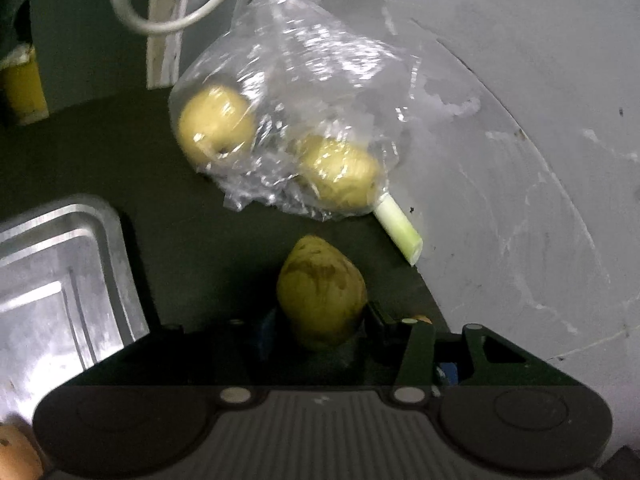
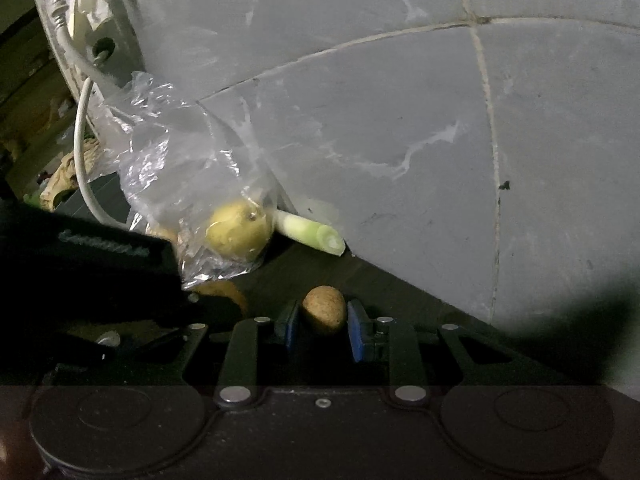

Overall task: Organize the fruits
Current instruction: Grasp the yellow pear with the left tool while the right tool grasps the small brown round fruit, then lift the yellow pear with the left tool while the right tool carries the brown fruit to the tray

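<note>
Nearest to us, we are clamping the left gripper (image 1: 324,320) on a yellow-green fruit (image 1: 322,300) beside the metal tray (image 1: 60,280), while the right gripper (image 2: 322,330) is sitting part-open around a small brown fruit (image 2: 324,308), contact unclear. Further off, two more fruits are lying in the plastic bag (image 1: 288,120) against the wall, so we are judging the sorting barely begun, with the tray looking bare.

- left gripper (image 1: 322,320) hides the bottom of the yellow-green fruit (image 1: 320,296) it's got
- metal tray (image 1: 60,280) runs off the left edge
- crinkly plastic bag (image 2: 180,184) blurs the fruit inside
- orange thing (image 1: 16,452) bottom-left, cropped, can't tell what
</note>
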`<state>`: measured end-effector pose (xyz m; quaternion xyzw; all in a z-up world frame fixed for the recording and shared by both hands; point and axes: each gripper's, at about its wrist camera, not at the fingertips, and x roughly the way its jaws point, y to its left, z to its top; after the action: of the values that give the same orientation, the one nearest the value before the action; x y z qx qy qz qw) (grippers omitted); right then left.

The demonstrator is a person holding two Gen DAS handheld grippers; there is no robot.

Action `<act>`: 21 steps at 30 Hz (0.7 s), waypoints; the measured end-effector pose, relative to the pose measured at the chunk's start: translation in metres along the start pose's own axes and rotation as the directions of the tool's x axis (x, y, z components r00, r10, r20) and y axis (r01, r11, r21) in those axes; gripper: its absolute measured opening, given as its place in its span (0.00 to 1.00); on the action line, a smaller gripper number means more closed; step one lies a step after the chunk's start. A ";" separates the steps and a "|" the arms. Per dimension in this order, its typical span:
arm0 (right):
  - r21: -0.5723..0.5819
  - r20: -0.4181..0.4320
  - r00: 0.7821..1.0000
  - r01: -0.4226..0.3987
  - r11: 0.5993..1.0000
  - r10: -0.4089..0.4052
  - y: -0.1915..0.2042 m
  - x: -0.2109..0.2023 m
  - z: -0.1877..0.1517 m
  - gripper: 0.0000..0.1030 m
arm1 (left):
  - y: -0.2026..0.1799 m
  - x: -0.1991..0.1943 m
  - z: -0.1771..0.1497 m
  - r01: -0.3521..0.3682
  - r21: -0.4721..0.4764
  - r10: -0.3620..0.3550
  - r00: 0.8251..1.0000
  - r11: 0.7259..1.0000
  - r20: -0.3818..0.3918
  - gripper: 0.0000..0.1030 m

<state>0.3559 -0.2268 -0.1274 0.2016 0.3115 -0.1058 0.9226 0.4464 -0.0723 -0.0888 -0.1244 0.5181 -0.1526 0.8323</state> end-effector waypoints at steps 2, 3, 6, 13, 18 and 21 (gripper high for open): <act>-0.007 -0.005 1.000 0.001 1.000 -0.001 -0.001 -0.002 -0.002 0.27 | -0.008 0.005 0.002 -0.030 0.035 0.030 1.000 0.999 0.005 0.55; -0.012 -0.006 1.000 0.003 1.000 -0.003 -0.001 -0.003 -0.002 0.27 | -0.010 0.007 0.003 -0.039 0.045 0.039 0.999 0.998 0.008 0.55; -0.022 -0.014 1.000 0.007 1.000 -0.007 -0.004 -0.001 -0.003 0.27 | -0.015 0.009 0.003 -0.065 0.067 0.063 0.998 0.996 0.023 0.59; -0.049 -0.014 1.000 0.000 0.999 -0.001 -0.007 0.001 -0.003 0.27 | -0.019 0.010 0.002 -0.070 0.082 0.067 0.997 0.994 0.033 0.58; -0.053 -0.013 1.000 -0.008 0.999 0.007 -0.008 0.000 -0.004 0.27 | -0.019 0.007 -0.003 -0.073 0.084 0.070 0.997 0.994 0.032 0.58; -0.055 -0.004 1.000 -0.019 0.998 0.019 -0.006 -0.004 -0.005 0.27 | -0.015 0.001 -0.009 -0.059 0.077 0.056 0.998 0.995 0.037 0.57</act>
<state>0.3481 -0.2292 -0.1306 0.1791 0.3139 -0.0879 0.9283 0.4371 -0.0869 -0.0880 -0.0796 0.5004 -0.1465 0.8496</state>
